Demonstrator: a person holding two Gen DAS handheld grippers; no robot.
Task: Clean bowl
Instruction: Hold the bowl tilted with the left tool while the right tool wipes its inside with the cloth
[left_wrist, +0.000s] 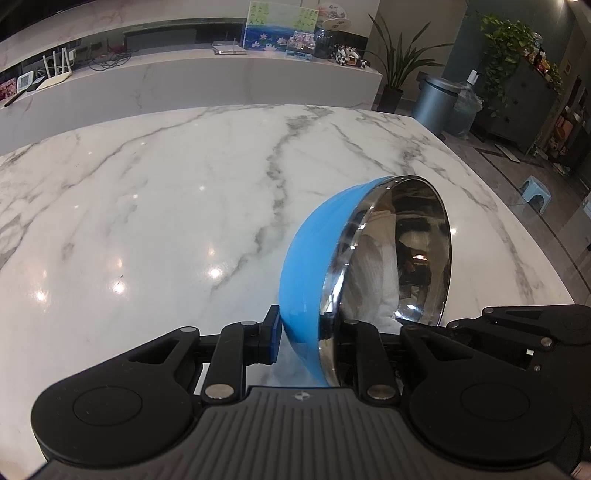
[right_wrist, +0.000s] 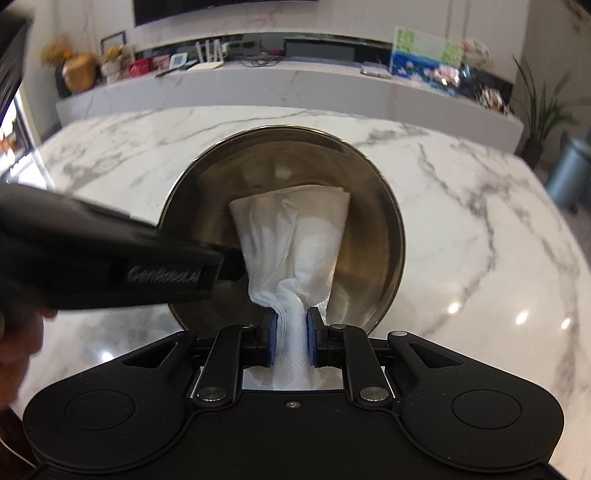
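A bowl (left_wrist: 314, 251), blue outside and shiny steel inside, stands tilted on its edge above the marble table (left_wrist: 147, 221). My left gripper (left_wrist: 308, 328) is shut on its lower rim: one blue pad presses the blue wall, and the other finger sits inside, hidden by the rim. The bowl's steel hollow (right_wrist: 369, 229) faces the right wrist camera, and the left gripper (right_wrist: 221, 258) reaches its left rim. My right gripper (right_wrist: 290, 332) is shut on a bunched white paper towel (right_wrist: 295, 236). The towel's free end lies spread against the inside of the bowl. Its white shows in the bowl (left_wrist: 373, 266).
A long marble counter (right_wrist: 295, 88) with routers, pictures and ornaments runs behind the table. A grey bin (left_wrist: 436, 99), a potted plant (left_wrist: 395, 74) and a small blue stool (left_wrist: 535, 192) stand on the floor to the right. A person's hand (right_wrist: 14, 339) holds the left gripper.
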